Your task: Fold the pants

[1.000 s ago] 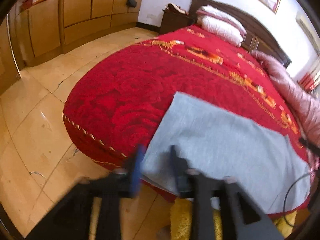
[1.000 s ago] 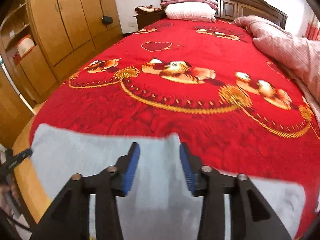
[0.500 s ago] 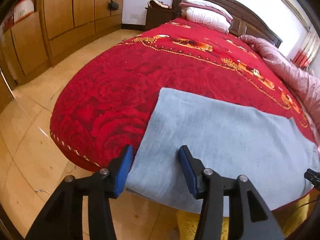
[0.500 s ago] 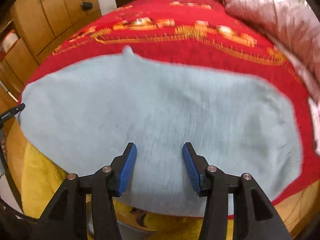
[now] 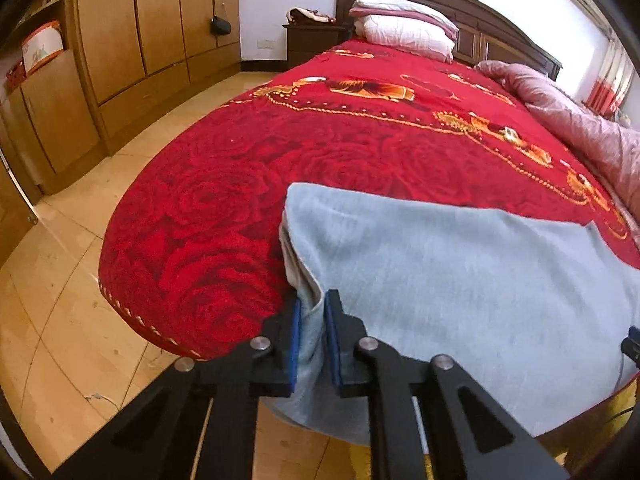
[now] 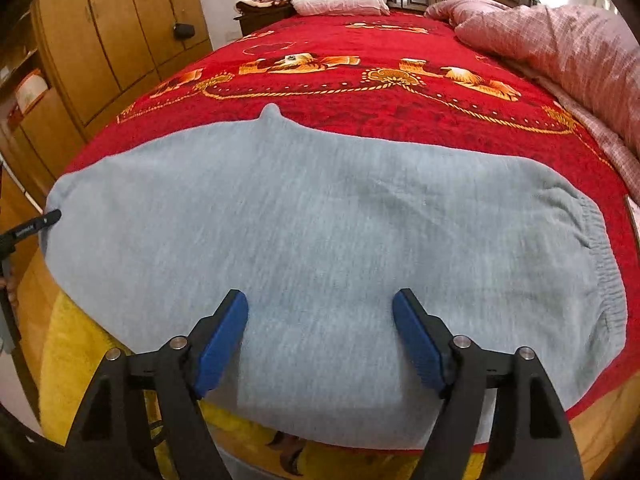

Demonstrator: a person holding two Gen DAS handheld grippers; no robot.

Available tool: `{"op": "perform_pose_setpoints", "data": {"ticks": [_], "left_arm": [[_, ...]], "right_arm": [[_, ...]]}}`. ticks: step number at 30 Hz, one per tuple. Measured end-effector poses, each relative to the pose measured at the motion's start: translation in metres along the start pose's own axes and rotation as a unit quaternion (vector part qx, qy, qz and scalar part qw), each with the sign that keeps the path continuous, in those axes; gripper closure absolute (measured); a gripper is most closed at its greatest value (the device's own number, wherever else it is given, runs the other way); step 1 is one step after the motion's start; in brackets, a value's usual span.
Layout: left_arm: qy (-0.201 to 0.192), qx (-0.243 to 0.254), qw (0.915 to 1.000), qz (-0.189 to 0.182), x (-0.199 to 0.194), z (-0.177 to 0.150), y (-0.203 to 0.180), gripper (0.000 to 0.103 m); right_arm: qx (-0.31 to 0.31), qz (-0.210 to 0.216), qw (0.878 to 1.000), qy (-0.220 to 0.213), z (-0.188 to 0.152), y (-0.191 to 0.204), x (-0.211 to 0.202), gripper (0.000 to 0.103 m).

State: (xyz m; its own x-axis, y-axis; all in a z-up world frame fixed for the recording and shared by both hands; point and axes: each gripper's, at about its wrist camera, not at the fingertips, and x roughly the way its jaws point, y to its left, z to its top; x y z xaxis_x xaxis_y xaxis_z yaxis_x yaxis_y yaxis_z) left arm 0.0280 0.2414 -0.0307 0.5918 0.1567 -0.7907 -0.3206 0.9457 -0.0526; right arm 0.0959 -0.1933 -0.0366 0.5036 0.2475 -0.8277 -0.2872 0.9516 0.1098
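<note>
Left gripper [image 5: 312,320] is clamping a bunched fold at the left end of the grey pants [image 5: 460,280], pads nearly together. Right gripper [image 6: 320,332] is hovering spread wide, holding nothing, over the pants' near edge [image 6: 320,240]. Pants are lying flat ahead on the red bedspread [image 6: 360,92]. No legible writing.

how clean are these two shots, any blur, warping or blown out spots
Left wrist view: sharp on the left gripper pinching the grey pants; fisheye bows the red bedspread, and the window corner is washed out. Right wrist view: pants sharp, the open right gripper crisp, dark vignette at the corners, the wardrobe curved.
</note>
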Motion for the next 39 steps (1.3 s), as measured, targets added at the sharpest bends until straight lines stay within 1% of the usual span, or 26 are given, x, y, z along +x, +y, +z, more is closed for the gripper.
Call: {"op": "perform_pose_setpoints", "data": {"ticks": [3,7,14,18,23,26,29,35,39], "left_arm": [[-0.005,-0.030,0.9992,-0.027,-0.013,0.004,0.009,0.093],[-0.021,-0.040,0.9970,-0.064,-0.041,0.010,0.008,0.094],[-0.043,-0.015,0.9920,-0.118,-0.091,0.022,-0.025,0.093],[-0.055,0.015,0.9870,-0.150,-0.117,0.028,-0.058,0.093],[-0.056,0.040,0.9793,-0.190,-0.132,0.032,-0.095,0.093],[-0.056,0.060,0.9761,-0.201,-0.136,0.032,-0.118,0.093],[-0.047,0.075,0.9730,-0.213,-0.133,0.027,-0.139,0.093],[-0.008,0.097,0.9689,-0.228,-0.108,0.014,-0.178,0.093],[0.020,0.112,0.9664,-0.230,-0.082,0.003,-0.204,0.093]], "right_arm": [[0.015,0.007,1.000,0.001,0.000,-0.004,-0.006,0.029],[0.030,0.014,0.999,0.000,0.000,-0.006,-0.012,0.031],[0.023,0.016,1.000,-0.012,-0.003,-0.001,-0.027,0.031],[0.020,0.015,0.999,-0.023,-0.003,-0.001,-0.037,0.031],[0.019,0.009,0.999,-0.033,-0.003,-0.002,-0.049,0.031],[0.019,0.007,0.999,-0.036,-0.003,-0.004,-0.053,0.031],[0.018,0.004,0.999,-0.035,-0.005,-0.006,-0.054,0.031],[0.029,0.007,0.999,-0.027,-0.009,-0.014,-0.049,0.031],[0.035,0.007,0.999,-0.020,-0.011,-0.017,-0.043,0.031]]}}
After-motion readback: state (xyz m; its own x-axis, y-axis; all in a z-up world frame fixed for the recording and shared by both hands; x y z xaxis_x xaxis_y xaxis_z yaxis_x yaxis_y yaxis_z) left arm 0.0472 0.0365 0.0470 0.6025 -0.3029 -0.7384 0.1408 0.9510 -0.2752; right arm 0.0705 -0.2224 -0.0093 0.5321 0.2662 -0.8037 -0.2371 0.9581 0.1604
